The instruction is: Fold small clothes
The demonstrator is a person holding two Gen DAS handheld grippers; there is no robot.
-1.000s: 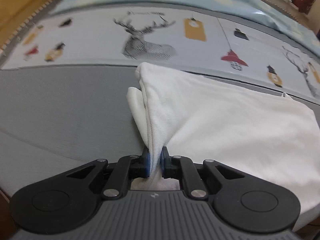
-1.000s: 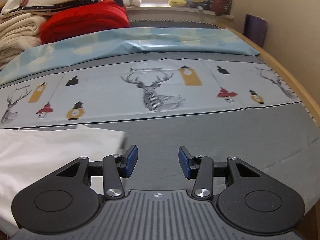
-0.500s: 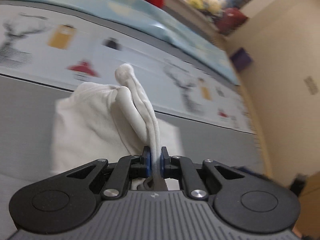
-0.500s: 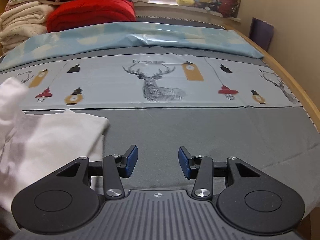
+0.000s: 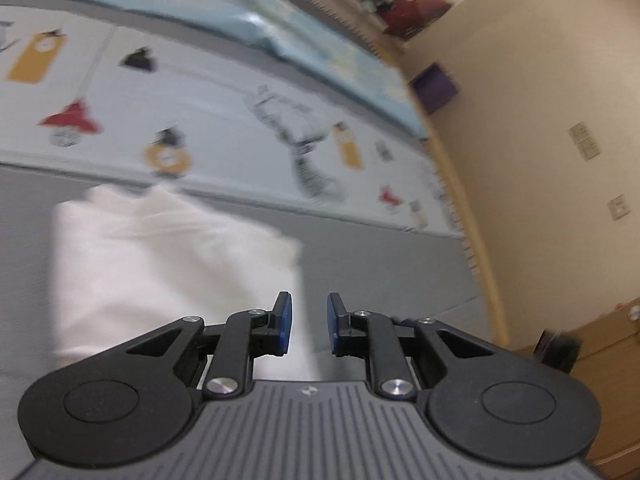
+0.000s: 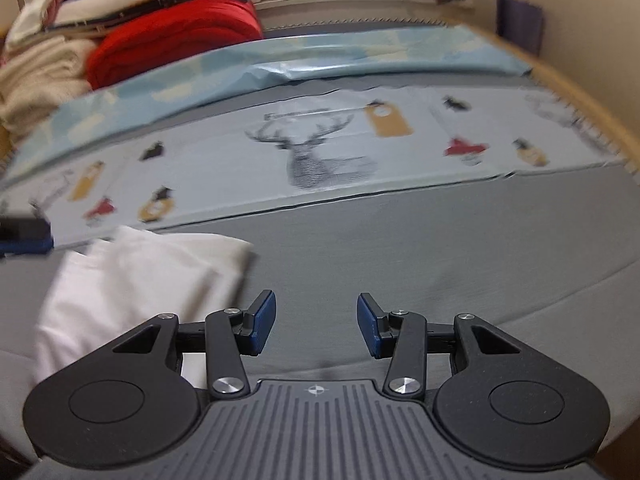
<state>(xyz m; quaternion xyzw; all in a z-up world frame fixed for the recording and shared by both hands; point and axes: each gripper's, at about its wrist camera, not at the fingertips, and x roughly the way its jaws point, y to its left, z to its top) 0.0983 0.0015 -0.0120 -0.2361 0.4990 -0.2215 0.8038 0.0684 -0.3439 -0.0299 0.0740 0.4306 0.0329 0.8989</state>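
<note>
Left gripper (image 5: 307,322), bottom centre of its view: blue pads apart, holding nothing. Right gripper (image 6: 316,326), bottom centre: jaws spread wide, likewise empty. White garment (image 6: 136,276), lower left in both views: folded, lying flat on the grey sheet (image 6: 440,248). Deer-print panel (image 6: 320,152), mid-frame. Red blanket (image 6: 172,36), upper left.

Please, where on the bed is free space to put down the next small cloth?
Free: the grey sheet right of the folded white garment, up to the printed deer strip. Crowded: the far left corner, with the red blanket and stacked clothes.
</note>
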